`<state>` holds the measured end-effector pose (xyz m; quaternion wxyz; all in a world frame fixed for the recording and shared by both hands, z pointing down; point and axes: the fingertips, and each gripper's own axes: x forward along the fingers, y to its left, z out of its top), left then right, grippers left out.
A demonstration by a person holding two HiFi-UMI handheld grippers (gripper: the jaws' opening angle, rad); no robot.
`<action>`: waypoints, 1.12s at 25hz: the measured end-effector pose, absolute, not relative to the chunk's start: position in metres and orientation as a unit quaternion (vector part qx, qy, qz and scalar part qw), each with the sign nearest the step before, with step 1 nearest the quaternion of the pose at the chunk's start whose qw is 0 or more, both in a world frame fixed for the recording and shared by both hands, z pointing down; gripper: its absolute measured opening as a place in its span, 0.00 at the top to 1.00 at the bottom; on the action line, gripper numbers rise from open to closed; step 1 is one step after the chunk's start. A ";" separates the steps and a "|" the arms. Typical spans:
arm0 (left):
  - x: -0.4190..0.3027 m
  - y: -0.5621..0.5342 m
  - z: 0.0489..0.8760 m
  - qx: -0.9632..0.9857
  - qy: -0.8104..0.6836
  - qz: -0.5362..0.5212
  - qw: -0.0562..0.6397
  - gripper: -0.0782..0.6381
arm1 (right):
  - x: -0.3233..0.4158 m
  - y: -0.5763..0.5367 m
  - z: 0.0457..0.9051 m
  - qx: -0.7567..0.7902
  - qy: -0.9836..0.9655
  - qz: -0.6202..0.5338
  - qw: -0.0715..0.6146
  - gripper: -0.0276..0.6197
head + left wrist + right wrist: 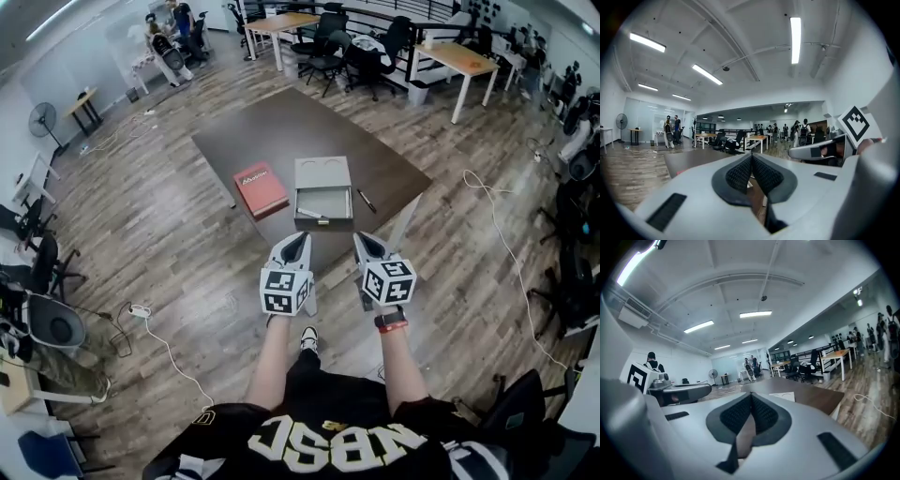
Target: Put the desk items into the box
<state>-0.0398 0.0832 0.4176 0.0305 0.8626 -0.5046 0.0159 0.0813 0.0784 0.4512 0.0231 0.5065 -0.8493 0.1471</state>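
Hovering at frame centre, jaws together, gripping nothing: left gripper [299, 237], right gripper [360, 237]. Lying just above on the table [281, 131]: open grey box [323, 172], red book [261, 188] beside its left, pen [367, 201] beside its right.

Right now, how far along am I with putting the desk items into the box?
Done: the grey box stands open on the table; something slim may lie inside, too small to identify. In hand: nothing. The left gripper and right gripper both have jaws together and empty. Left: the red book beside the box and the black pen on its other side.
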 end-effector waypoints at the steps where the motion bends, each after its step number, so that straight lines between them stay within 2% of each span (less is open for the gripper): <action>1: -0.041 0.068 0.413 0.865 -0.501 0.011 0.030 0.87 | 0.078 0.065 0.445 0.509 -0.848 0.143 0.024 0.95; 7: -0.042 -0.012 0.417 0.873 -0.484 0.003 0.052 0.87 | 0.074 -0.011 0.451 0.520 -0.840 0.148 0.047 0.95; 14: -0.060 -0.094 0.420 0.884 -0.463 -0.005 0.060 0.87 | 0.060 -0.089 0.444 0.544 -0.825 0.149 0.037 0.95; 19: -0.060 -0.131 0.434 0.890 -0.446 -0.013 0.093 0.87 | 0.051 -0.118 0.462 0.542 -0.823 0.161 0.053 0.95; 28: -0.016 -0.184 0.478 0.906 -0.406 0.021 0.115 0.87 | 0.091 -0.181 0.509 0.554 -0.804 0.202 0.073 0.95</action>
